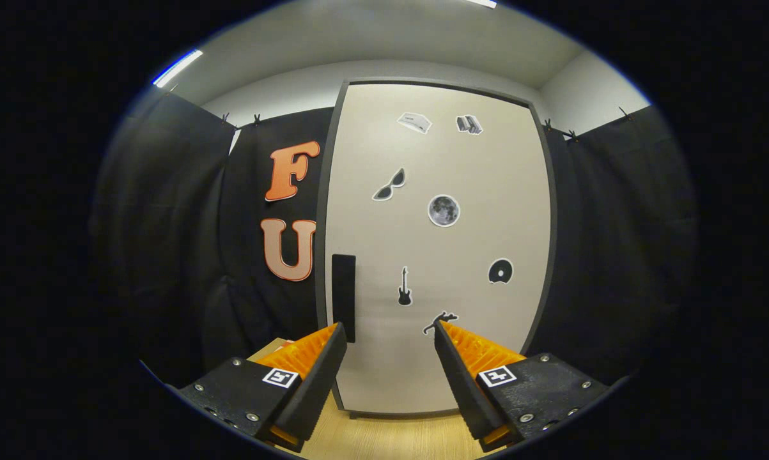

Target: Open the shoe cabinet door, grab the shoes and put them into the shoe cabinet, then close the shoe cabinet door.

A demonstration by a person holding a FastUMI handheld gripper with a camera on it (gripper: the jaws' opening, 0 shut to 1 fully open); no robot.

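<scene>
the tool [389, 332] is facing the shoe cabinet head on, its two fingers spread wide apart and gripping nothing. the left fingertip [333, 338] is sitting in line with the lower end of the dark upright handle [344, 297], though it is not possible to tell if it is touching it. the handle is running along the left edge of the pale cabinet door [435, 255], which is standing closed just beyond the fingers. the wide spread and this aim look meant for catching the handle and pulling the door open, so the task appears to be at its first step. small stickers are dotting the door, among them a guitar [404, 287] between the fingertips and a moon [443, 211] higher up. a wooden floor [384, 434] is showing below the door. dark cloth walls [614, 223] are hanging on both sides. the shoes are nowhere in sight here.
</scene>
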